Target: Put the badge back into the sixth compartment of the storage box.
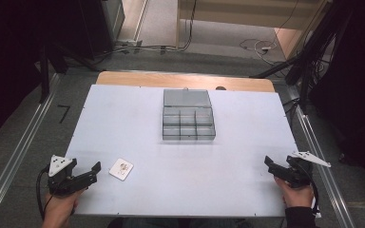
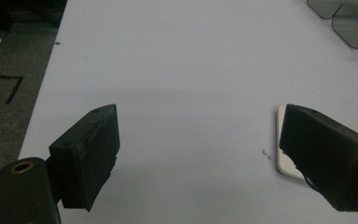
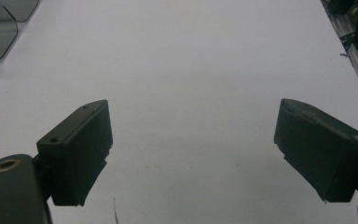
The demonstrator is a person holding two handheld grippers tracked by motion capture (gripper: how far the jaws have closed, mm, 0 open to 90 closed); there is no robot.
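A clear plastic compartment box [image 1: 188,121] stands at the far middle of the white table [image 1: 180,156], lid open and laid back. A small white square card [image 1: 120,169] with a few tiny pieces on it lies near the front left. My left gripper [image 1: 95,172] rests at the front left corner, open, just left of the card; in the left gripper view the card [image 2: 286,158] peeks out behind the right jaw. My right gripper [image 1: 269,164] sits open at the front right edge, nothing between its jaws [image 3: 193,140].
Metal rails [image 1: 14,161] run along both sides of the table. Cables [image 1: 259,46] lie on the floor beyond the far edge. The box's corner [image 2: 349,21] shows at the top right of the left gripper view.
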